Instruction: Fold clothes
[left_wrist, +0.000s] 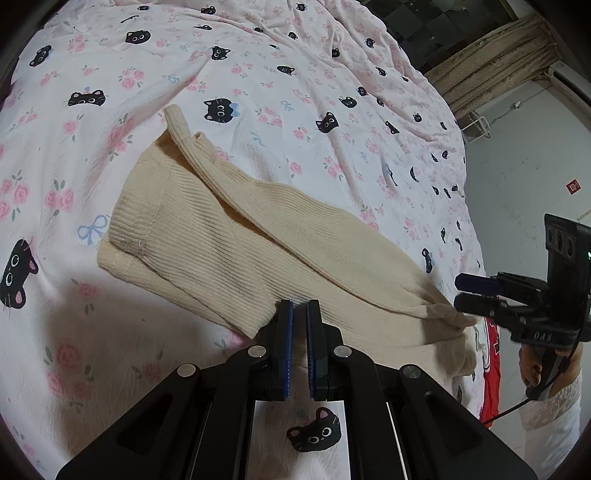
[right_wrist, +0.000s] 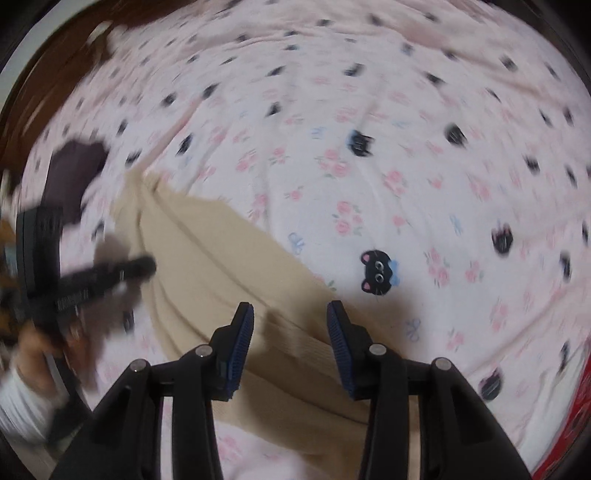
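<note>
A cream ribbed garment (left_wrist: 236, 243) lies folded lengthwise on the pink cat-print bedsheet (left_wrist: 258, 81). My left gripper (left_wrist: 300, 306) hovers over its near edge, its jaws nearly closed with a narrow gap and nothing between them. My right gripper (left_wrist: 460, 293) shows at the right, at the garment's bunched corner. In the right wrist view, which is motion-blurred, my right gripper (right_wrist: 290, 314) is open above the cream garment (right_wrist: 207, 258), and the left gripper (right_wrist: 147, 264) shows at the left.
A red cloth (left_wrist: 491, 369) hangs at the bed's right edge; it also shows in the right wrist view (right_wrist: 569, 424). A dark item (right_wrist: 75, 173) lies on the sheet at the left. A grey wall (left_wrist: 524, 177) stands beyond the bed.
</note>
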